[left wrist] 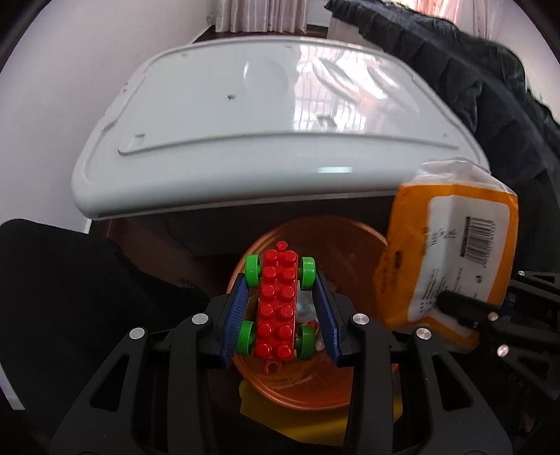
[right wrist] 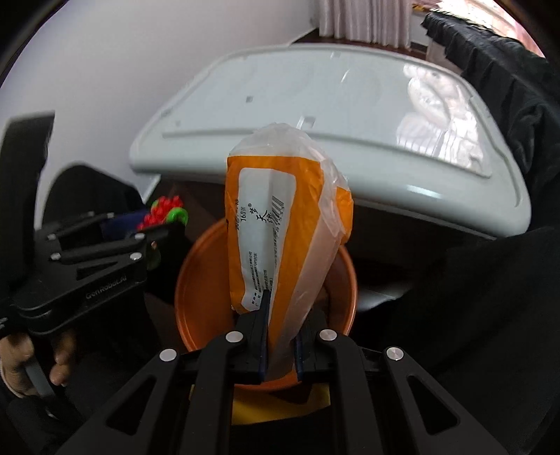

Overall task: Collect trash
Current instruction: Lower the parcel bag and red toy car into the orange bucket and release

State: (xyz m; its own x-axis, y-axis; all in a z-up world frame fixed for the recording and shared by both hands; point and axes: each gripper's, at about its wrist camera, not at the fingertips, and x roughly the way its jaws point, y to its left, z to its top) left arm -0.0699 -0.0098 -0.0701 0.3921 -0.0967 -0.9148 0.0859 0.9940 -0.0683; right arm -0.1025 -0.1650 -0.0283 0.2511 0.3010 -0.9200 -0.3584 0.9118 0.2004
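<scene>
While above orange bin (right wrist: pixel 196 280): toy car (left wrist: pixel 278 308) and packet (right wrist: pixel 280 224), each gripper-clamped.

A home: window curtains (left wrist: pixel 260 15), a toy brick car (left wrist: pixel 278 308), dark clothing (left wrist: pixel 472 77) draped nearby.

Both wrist views look closely down, side by side, sharing the orange bin (left wrist: pixel 315 385).

- The black left two-finger gripper with blue ribbed pads (left wrist: pixel 280 308) is closed on a red studded toy brick car with green wheels (left wrist: pixel 278 308), pads pressing the wheels on both sides.
- The black right two-finger gripper (right wrist: pixel 280 336) pinches the lower end of an orange plastic food bag (right wrist: pixel 280 224), which stands upright.
- A bare hand (right wrist: pixel 21 360) grips the left gripper's handle (seen from the right wrist view).
</scene>
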